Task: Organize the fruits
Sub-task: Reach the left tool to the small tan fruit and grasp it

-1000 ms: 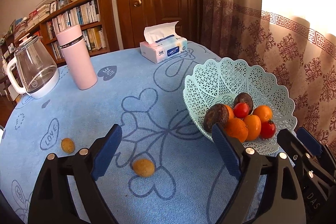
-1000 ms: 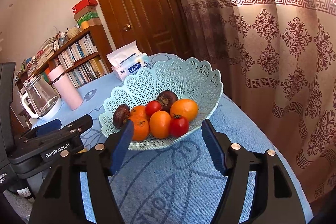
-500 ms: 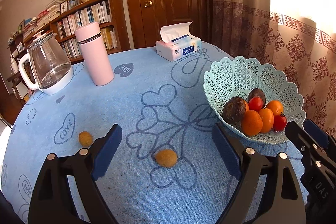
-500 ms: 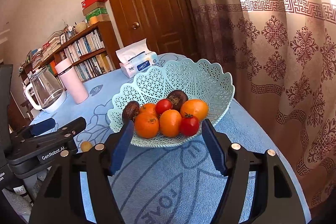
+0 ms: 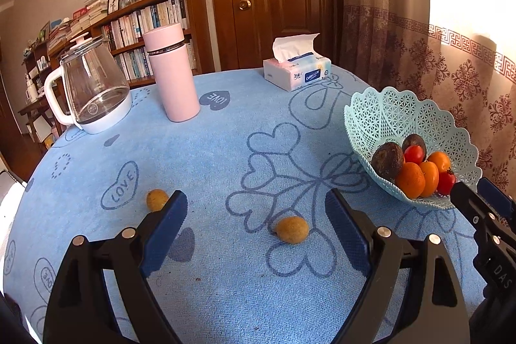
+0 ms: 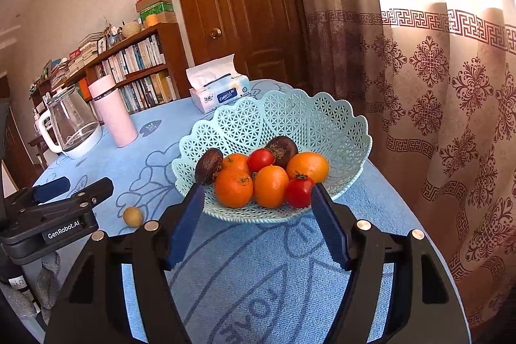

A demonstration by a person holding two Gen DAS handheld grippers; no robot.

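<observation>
A pale green lattice basket [image 5: 400, 115] [image 6: 290, 115] holds oranges [image 6: 233, 186], red tomatoes [image 6: 299, 191] and dark brown fruits [image 6: 209, 166]. Two small yellow-brown fruits lie on the blue tablecloth: one [image 5: 292, 229] [image 6: 133, 216] just ahead between my left fingers, one [image 5: 156, 199] beside the left fingertip. My left gripper [image 5: 256, 208] is open and empty above the cloth. My right gripper [image 6: 258, 199] is open and empty, just in front of the basket.
A pink flask [image 5: 171, 73], a glass kettle [image 5: 92, 89] and a tissue box [image 5: 296, 71] stand at the far side of the round table [image 5: 225, 131]. A curtain [image 6: 435, 105] hangs close on the right. A bookshelf and door are behind.
My left gripper has swung left and back, so the basket slid toward the right edge and both loose fruits came nearer centre. The right gripper drew back slightly from the basket.
</observation>
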